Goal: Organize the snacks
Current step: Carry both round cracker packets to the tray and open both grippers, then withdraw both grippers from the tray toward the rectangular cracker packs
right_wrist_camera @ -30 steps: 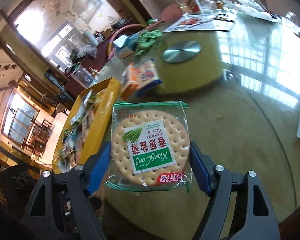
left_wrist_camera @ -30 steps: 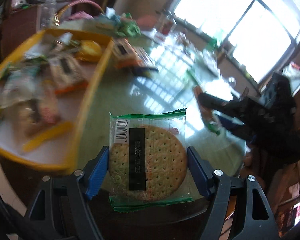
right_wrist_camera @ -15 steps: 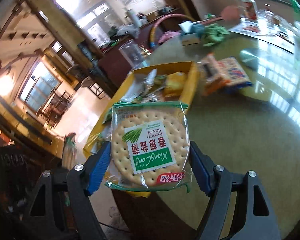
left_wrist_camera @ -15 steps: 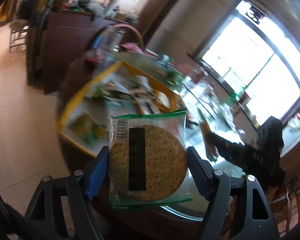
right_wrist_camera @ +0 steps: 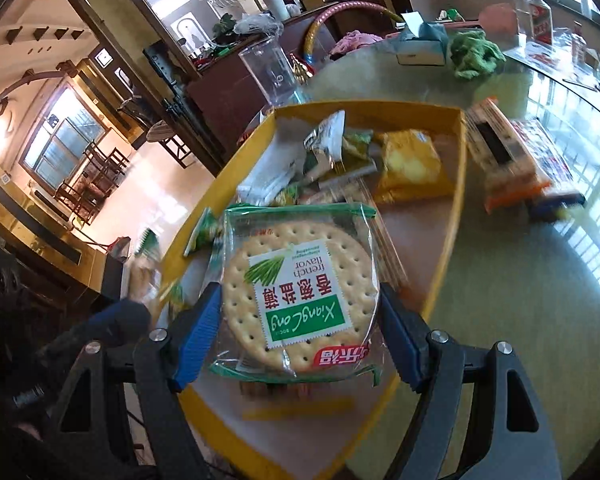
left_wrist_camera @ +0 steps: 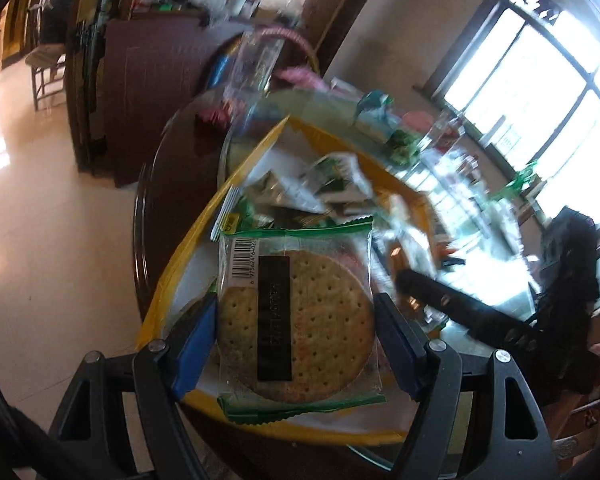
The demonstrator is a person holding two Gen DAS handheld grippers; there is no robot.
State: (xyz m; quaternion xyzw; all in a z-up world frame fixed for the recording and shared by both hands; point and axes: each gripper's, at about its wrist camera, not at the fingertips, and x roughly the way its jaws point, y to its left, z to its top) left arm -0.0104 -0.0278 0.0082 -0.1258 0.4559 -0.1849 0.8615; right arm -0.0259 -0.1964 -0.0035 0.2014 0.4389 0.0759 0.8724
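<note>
The left gripper (left_wrist_camera: 296, 328) holds a cracker pack (left_wrist_camera: 296, 316) between its blue pads (left_wrist_camera: 198, 344), back side up, with the barcode and a black label showing. The pack is clamped at both side edges and hangs over the near part of the yellow tray (left_wrist_camera: 172, 280). In the left wrist view the tray's white floor lies under the pack, and a heap of small wrappers (left_wrist_camera: 312, 188) sits farther in. To the right in that view the right gripper's dark body (left_wrist_camera: 500, 320) reaches in over the tray's right side.

The right gripper (right_wrist_camera: 300, 320) grips a second cracker pack (right_wrist_camera: 300, 292) in the same way, label side up, with green chive art and red print. Its pads (right_wrist_camera: 198, 328) press on the pack's left and right edges. This pack also hangs above the tray (right_wrist_camera: 452, 216), over its near half. Beyond it lie silver and green wrappers (right_wrist_camera: 324, 152) and a yellow packet (right_wrist_camera: 410, 164) at the far right corner of the tray.

The tray rests on a glossy round table (right_wrist_camera: 520, 320). Just right of the tray a blurred orange snack bag (right_wrist_camera: 512, 164) lies on the table. Farther off stand a clear cup (right_wrist_camera: 272, 72), a tissue box (right_wrist_camera: 420, 46) and a green cloth (right_wrist_camera: 476, 56).
</note>
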